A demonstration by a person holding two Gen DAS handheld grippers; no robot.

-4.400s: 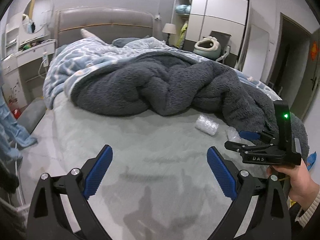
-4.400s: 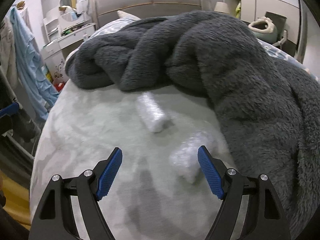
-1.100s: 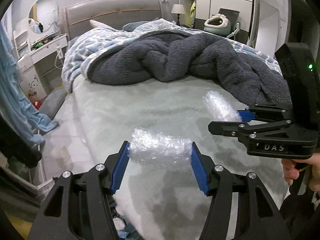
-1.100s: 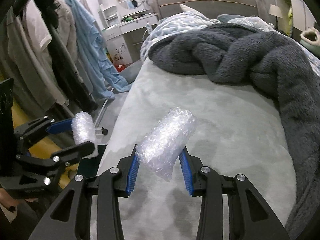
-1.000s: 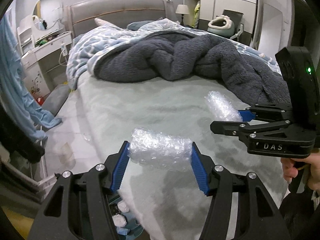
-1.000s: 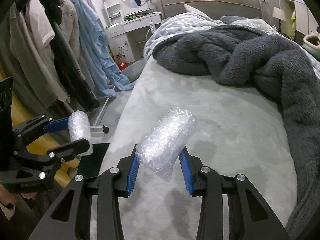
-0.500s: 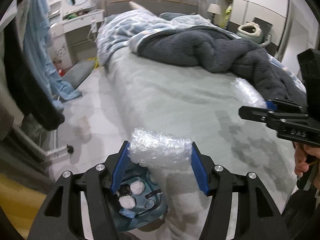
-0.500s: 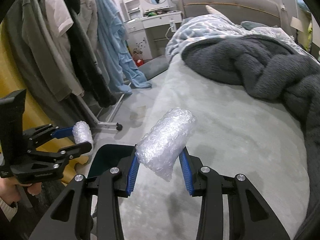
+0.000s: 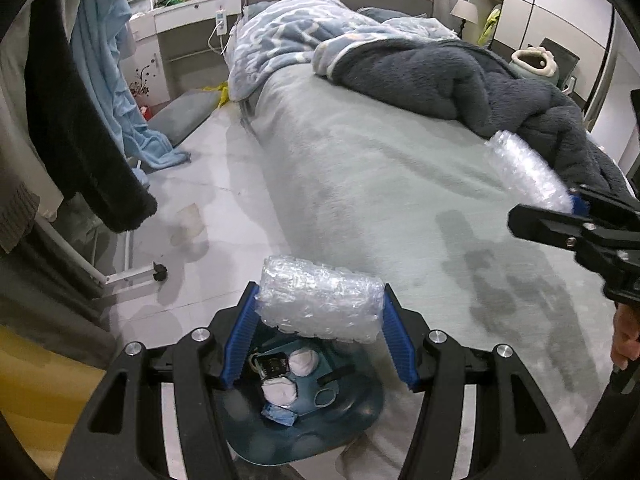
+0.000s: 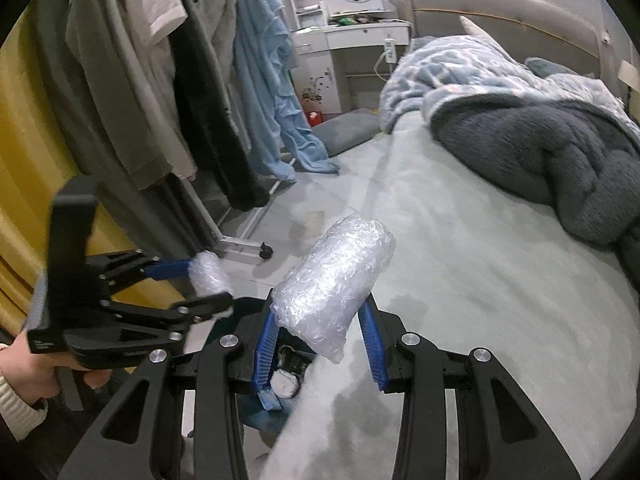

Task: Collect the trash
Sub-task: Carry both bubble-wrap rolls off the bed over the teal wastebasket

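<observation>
Bubble-wrap rolls are clamped one per gripper: the left roll point(image 9: 320, 303), long axis crosswise between the left gripper point(image 9: 318, 334) fingers, hangs directly above the bin point(image 9: 304, 432), nearer than the right roll point(image 10: 334, 276), held lengthwise in the right gripper point(image 10: 318, 344).

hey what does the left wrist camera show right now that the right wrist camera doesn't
Only the left wrist view shows the wardrobe, bedside lamp and most of the trash bin's inside.

Only the right wrist view shows the yellow wall and the left hand on its handle.

Both show the bed, the grey blanket, the left hand-held gripper and right hand-held gripper, each shut on a bubble wrap roll.
</observation>
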